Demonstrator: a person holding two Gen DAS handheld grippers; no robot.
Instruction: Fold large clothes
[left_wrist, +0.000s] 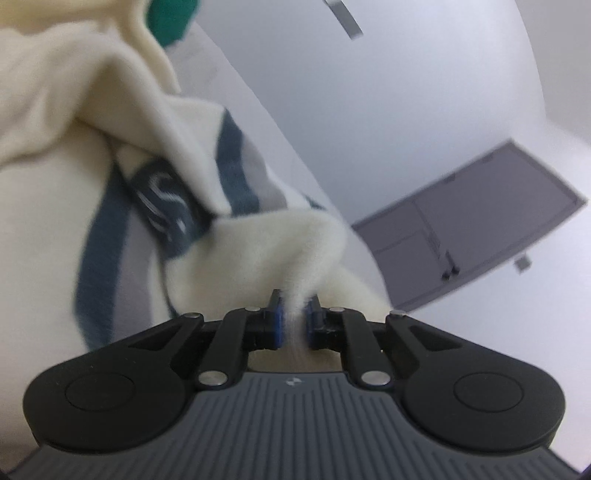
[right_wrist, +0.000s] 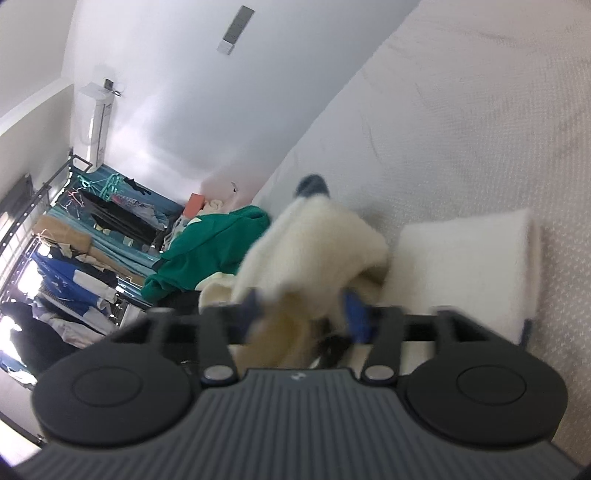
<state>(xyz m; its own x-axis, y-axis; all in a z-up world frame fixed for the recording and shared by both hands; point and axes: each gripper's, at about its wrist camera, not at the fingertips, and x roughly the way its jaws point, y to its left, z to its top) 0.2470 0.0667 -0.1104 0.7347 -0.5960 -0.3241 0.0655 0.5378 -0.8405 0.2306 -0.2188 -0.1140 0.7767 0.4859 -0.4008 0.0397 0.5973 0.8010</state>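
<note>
A cream fleece garment (left_wrist: 92, 122) with blue-grey trim and a dark label fills the left of the left wrist view. My left gripper (left_wrist: 295, 321) is shut on a pinch of its cream fabric. In the right wrist view the same cream garment (right_wrist: 317, 243) hangs bunched between the fingers of my right gripper (right_wrist: 303, 310), whose jaws stand apart around it; the view is blurred. A folded white cloth (right_wrist: 465, 258) lies to the right on the white bed (right_wrist: 461, 129).
A green garment (right_wrist: 207, 251) lies at the bed's far end, with a crowded clothes rack (right_wrist: 74, 258) behind it. A white wall, a grey panel (left_wrist: 480, 221) and an air conditioner (right_wrist: 94, 122) are in view.
</note>
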